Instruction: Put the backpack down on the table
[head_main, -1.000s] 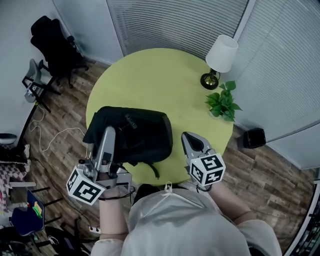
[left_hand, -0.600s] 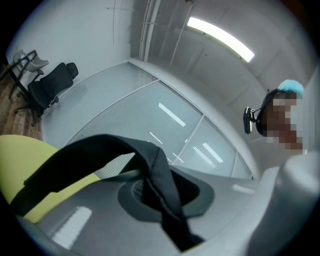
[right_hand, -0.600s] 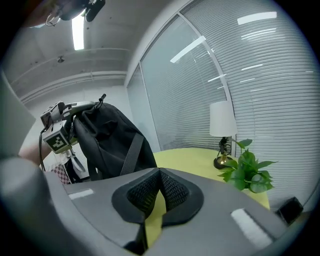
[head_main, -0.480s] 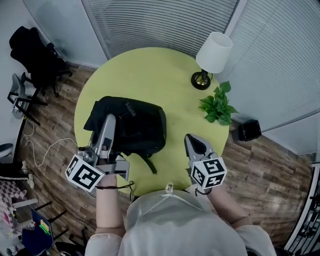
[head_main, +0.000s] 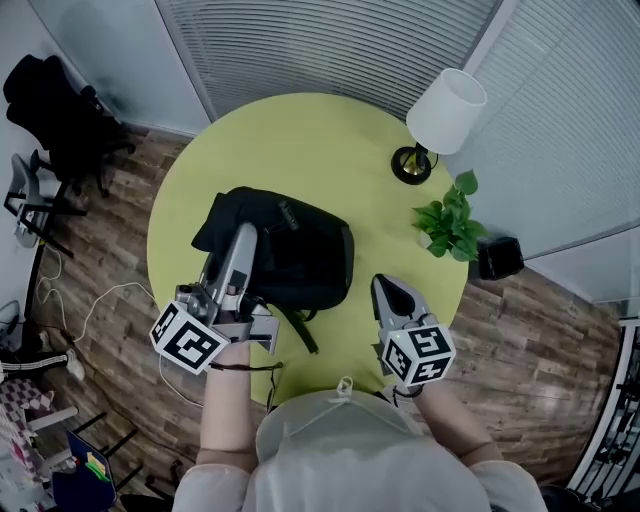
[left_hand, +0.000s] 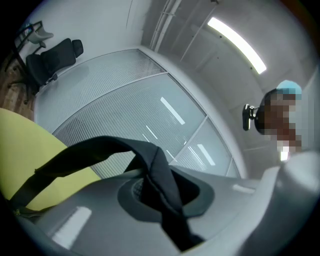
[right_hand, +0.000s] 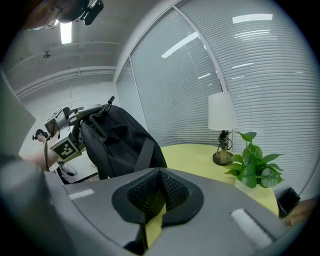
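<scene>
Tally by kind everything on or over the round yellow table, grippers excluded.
backpack: 1
lamp: 1
plant: 1
Total: 3

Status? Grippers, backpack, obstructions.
Left gripper shut on backpack strap. Right gripper shut, empty. Backpack over table, touchdown unclear. Lamp, plant clear of it.

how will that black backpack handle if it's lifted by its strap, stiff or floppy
Probably floppy: the backpack shows soft folds, and its strap bends limply where the left gripper pinches it. It would likely sag and swing rather than keep its shape. It looks loosely filled, so perhaps light for its size.
</scene>
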